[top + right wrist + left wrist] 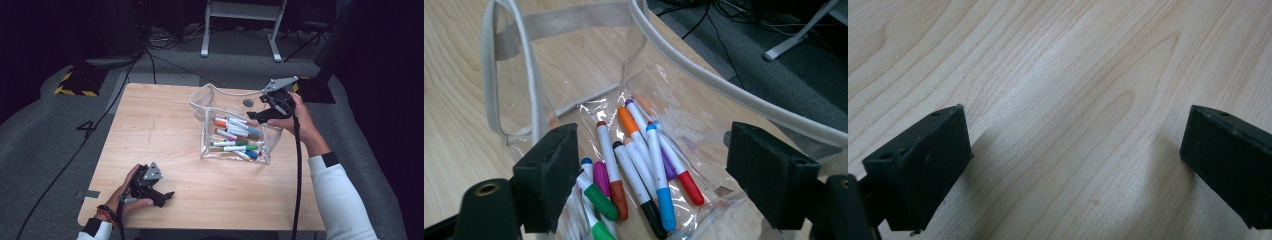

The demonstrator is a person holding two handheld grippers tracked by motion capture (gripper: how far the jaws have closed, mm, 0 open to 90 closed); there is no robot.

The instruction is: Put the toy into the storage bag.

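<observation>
Nearest the high camera, the left gripper (159,194) rests low on the wooden bench (165,125), held in the person's left hand (127,192). Its fingers (923,170) stand wide apart with bare wood grain between them and nothing held.

Farther off, the right gripper (260,116) hangs at the right rim of a clear plastic bag (210,100) with pale fabric trim. Its fingers (549,175) are spread wide and grip nothing. In the right gripper view, the bag's open mouth lies just ahead of and below those fingers, and a heap of markers (639,165) lies inside on the bag's floor, between the two fingers as seen from that camera. Caps of orange, red, blue, black, green, purple and magenta show among them. The markers lie loose, clear of both fingers. The two grippers are well apart.
</observation>
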